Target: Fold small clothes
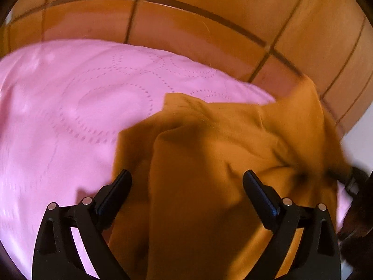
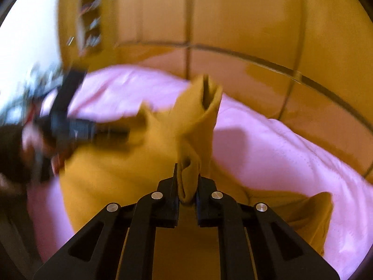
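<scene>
Two tongs at work: right tongs (image 2: 186, 182) pinch a fold of the mustard garment (image 1: 209, 163) above the pink bedspread (image 1: 58, 116), left tongs (image 1: 186, 182) spread wide over it.

Left claw (image 2: 70, 126) motion-blurred; mustard garment (image 1: 209, 163) cut off at bottom edge.
</scene>
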The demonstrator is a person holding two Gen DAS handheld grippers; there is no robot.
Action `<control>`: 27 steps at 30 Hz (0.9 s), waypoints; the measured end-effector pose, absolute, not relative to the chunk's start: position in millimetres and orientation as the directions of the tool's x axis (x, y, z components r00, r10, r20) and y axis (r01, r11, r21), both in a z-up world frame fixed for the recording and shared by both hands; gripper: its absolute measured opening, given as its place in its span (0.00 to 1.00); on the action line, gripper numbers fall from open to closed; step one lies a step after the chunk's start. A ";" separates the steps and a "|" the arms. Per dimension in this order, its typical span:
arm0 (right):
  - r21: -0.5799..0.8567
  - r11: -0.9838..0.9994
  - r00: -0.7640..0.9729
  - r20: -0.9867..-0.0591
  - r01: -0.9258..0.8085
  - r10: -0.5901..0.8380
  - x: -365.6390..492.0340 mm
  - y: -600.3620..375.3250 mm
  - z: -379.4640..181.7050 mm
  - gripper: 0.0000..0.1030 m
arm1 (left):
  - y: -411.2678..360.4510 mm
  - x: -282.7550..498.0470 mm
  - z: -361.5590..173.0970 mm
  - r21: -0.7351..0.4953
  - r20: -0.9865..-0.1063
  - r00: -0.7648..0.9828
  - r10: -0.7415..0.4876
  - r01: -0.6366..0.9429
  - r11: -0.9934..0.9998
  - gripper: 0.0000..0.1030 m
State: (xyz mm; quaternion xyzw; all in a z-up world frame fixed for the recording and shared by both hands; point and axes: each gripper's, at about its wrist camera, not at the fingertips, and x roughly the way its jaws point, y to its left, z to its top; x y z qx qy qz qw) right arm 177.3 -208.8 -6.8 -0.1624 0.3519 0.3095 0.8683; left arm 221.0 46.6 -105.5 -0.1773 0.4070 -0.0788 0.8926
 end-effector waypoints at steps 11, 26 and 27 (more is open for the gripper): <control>0.160 0.791 0.471 -0.728 -0.591 0.499 154.7 -229.0 -20.2 0.60 | 66.6 172.2 -66.1 -0.487 -0.558 0.783 -0.274 -0.042 0.873 0.93; 0.578 0.810 0.582 -0.693 0.097 0.425 183.9 -291.2 -26.1 0.60 | -56.8 210.3 -70.0 -0.034 -0.699 0.677 -0.229 0.288 0.957 0.93; 0.576 0.809 0.577 -0.703 0.118 0.416 186.3 -293.0 -31.3 0.59 | -59.4 207.2 -76.3 -0.031 -0.707 0.670 -0.227 0.291 0.956 0.93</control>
